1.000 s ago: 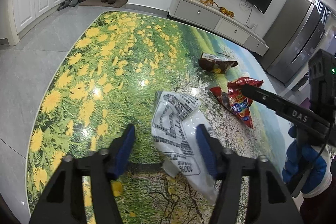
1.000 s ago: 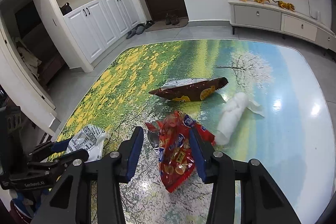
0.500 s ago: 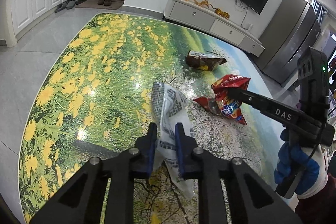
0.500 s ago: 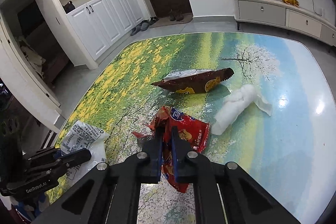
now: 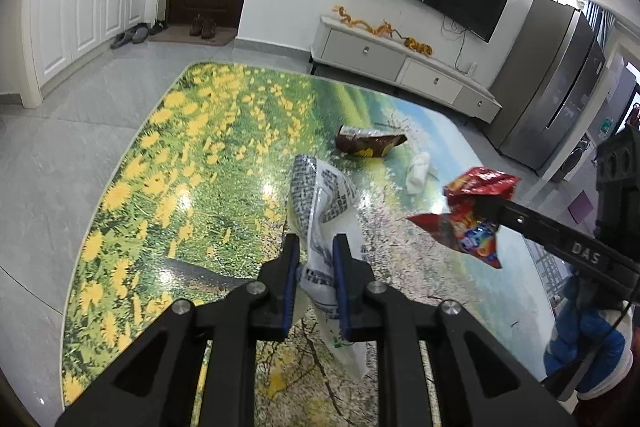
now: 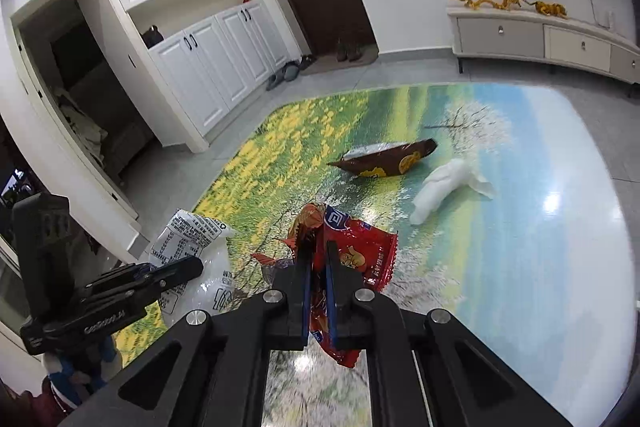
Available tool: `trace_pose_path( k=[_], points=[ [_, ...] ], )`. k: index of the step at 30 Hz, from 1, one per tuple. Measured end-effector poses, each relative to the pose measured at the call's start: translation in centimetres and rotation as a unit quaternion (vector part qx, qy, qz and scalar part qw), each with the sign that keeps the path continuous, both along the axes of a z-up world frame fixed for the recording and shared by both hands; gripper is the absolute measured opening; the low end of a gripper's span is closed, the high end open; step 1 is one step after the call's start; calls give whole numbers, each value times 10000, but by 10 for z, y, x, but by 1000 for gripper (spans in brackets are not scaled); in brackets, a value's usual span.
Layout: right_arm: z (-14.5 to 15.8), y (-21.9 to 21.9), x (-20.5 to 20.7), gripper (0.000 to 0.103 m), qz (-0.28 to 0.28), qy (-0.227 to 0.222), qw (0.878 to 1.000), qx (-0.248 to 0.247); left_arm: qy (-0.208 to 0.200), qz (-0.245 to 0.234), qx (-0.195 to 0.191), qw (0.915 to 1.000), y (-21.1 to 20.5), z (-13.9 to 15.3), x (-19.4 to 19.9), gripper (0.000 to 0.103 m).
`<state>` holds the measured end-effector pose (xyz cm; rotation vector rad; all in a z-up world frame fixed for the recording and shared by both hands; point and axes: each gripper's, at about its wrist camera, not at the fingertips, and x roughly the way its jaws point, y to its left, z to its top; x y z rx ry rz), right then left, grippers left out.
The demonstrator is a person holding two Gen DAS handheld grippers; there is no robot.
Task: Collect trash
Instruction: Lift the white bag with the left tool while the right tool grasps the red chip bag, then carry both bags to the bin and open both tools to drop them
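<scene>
Glossy printed floor mat (image 6: 500,227) spreads wide, grey tile around its rim. Left gripper (image 5: 316,255) pinches the crinkled white printed bag (image 5: 324,203); right gripper (image 6: 319,259) clamps the red snack wrapper (image 6: 356,251). Both jaws closed within the last second, and both wrappers now hang lifted off the mat. Beyond lie a brown foil packet (image 6: 388,161) and a crumpled tissue (image 6: 444,187).

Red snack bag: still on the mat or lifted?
Lifted. The red snack bag hangs pinched in the right gripper, clear of the mat.
</scene>
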<state>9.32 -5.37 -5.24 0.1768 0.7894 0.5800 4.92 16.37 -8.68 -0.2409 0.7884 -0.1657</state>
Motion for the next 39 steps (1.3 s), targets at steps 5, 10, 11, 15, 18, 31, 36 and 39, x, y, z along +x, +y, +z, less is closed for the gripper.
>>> trace_pose_path(
  k=[5,10,11,15,18,31,36,39],
  points=[
    [14,-17,-25,7,-140,-147,9998,8,-183,27,186,9997,-12,17,-14,16],
    [22,-34,-45,7,-273,-251,9993,30,-350,-17,403,9986,-29,32,-25,16],
    [24,-39,-49,7,-318,-272,9991,53,-372,-33,434,9984,-33,34,-27,16],
    [30,-57,-59,7,-466,-363,9982,134,-472,-97,588,9971,-45,43,-34,16],
    [35,-73,-66,7,-588,-438,9971,207,-539,-139,703,9960,-56,49,-37,16],
    [37,-154,-86,7,-1215,-595,9892,568,-723,-445,1347,9872,-116,64,-42,16],
    [31,-188,-93,7,-1482,-591,9843,751,-714,-627,1599,9825,-142,64,-37,16],
    [26,-205,-94,7,-1637,-590,9811,842,-703,-754,1735,9794,-159,64,-33,16]
  ],
)
